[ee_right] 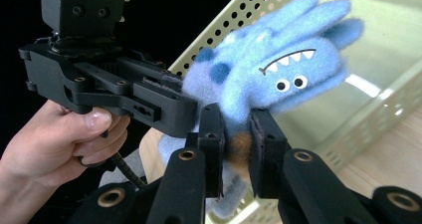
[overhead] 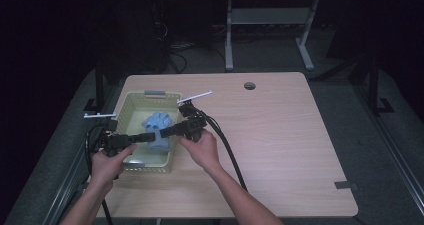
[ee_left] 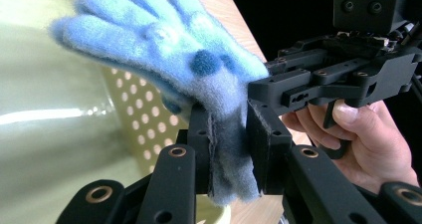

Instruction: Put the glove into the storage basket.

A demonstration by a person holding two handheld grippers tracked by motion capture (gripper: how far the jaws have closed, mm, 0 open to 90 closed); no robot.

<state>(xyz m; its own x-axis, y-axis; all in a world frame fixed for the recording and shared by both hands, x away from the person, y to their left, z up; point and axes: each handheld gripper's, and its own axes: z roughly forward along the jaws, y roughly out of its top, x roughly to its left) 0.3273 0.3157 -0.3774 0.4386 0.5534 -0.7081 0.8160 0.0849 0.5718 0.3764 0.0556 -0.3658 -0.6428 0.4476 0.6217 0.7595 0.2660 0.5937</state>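
We note a fuzzy blue glove (overhead: 158, 127) of fleece-like knit, paler blue along the fingers with darker round spots on the back. In the right gripper view the glove (ee_right: 278, 59) carries a stitched face: two white button eyes and a jagged white-toothed mouth. Its cuff looks greyer, and an orange-brown patch sits low between the jaws there. In the left gripper view the glove (ee_left: 174, 50) fans its five soft fingers up and to the left.

The glove hangs over a pale yellow-green plastic basket (overhead: 127, 107), rectangular, with smooth glossy floor and walls perforated by rows of round holes. The basket stands on a light wood-grain table (overhead: 280, 130) with a round cable hole near its far edge.

The left gripper (overhead: 146, 136) is matt black, angular, with brass-coloured pivot rings; we see its jaws clamped on the glove's cuff, the fabric squeezed flat between the pads. The right gripper (overhead: 167, 131) is of the same make and is likewise closed on the glove's lower part from the opposite side.

Both grippers point inward toward each other, roughly level, meeting above the basket's near half. The left hand (overhead: 107, 160) and the right hand (overhead: 202, 147) wrap the handles, index fingers curled on the triggers. Forearms enter from the bottom edge.
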